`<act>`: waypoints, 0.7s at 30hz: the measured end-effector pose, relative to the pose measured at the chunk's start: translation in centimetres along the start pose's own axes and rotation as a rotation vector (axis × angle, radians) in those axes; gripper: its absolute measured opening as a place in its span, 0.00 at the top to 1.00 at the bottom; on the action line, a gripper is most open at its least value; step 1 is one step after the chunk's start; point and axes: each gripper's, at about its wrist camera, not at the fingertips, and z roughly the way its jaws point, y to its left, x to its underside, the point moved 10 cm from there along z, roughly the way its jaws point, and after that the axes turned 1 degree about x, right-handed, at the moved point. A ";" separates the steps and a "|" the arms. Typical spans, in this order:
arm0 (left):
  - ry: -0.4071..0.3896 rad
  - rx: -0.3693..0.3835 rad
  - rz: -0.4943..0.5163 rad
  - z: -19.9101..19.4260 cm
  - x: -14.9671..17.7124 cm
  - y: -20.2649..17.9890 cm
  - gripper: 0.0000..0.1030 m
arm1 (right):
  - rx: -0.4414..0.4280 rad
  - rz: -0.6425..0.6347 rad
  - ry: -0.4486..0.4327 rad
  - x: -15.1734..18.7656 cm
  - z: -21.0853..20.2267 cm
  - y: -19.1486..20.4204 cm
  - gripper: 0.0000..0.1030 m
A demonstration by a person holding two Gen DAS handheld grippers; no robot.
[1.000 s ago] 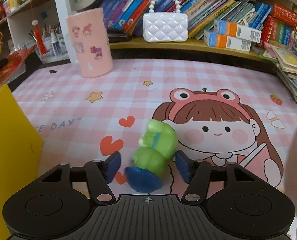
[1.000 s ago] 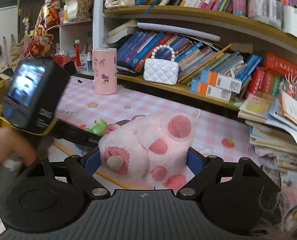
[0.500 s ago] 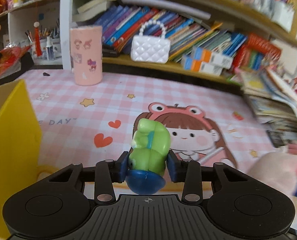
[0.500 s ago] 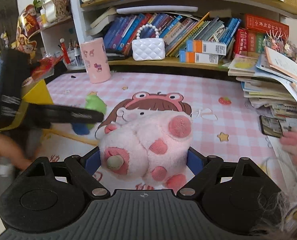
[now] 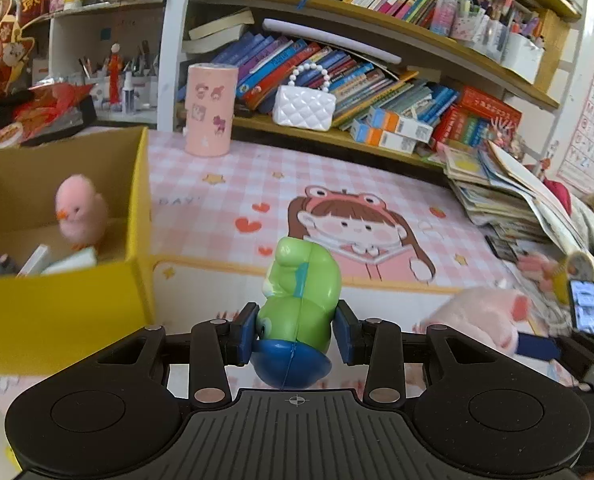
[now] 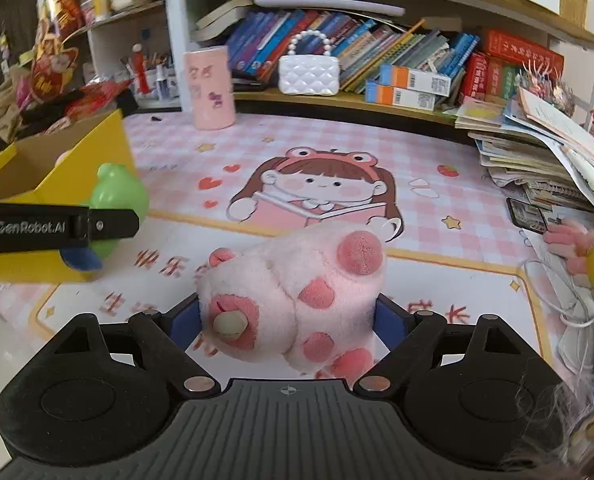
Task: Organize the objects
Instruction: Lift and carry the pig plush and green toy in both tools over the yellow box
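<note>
"GenRobot.AI" on left claw, perhaps "DAY" on mat

chick in box, left of mat

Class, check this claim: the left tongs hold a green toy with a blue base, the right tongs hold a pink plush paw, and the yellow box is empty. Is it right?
Not quite. The yellow box is not empty: the left wrist view shows a pink chick and other small items inside. The left tongs do hold the green toy, and the right tongs the pink plush paw.
</note>
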 end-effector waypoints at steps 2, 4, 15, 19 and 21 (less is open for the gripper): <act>0.003 0.004 -0.004 -0.8 0.8 0.5 0.63 | 0.001 -0.016 0.003 0.6 -0.5 1.3 0.17; 0.001 0.004 -0.015 -1.9 1.5 1.3 0.63 | -0.003 -0.025 0.007 0.9 -1.0 2.4 0.17; 0.021 -0.059 -0.078 -8.4 6.9 6.9 0.63 | -0.064 -0.095 0.039 3.8 -3.5 10.3 0.17; 0.004 -0.095 -0.099 -10.7 7.8 9.2 0.63 | -0.091 -0.102 0.047 4.6 -4.2 12.9 0.17; -0.006 -0.114 -0.113 -12.0 8.2 10.2 0.63 | -0.110 -0.111 0.051 5.1 -4.5 14.3 0.17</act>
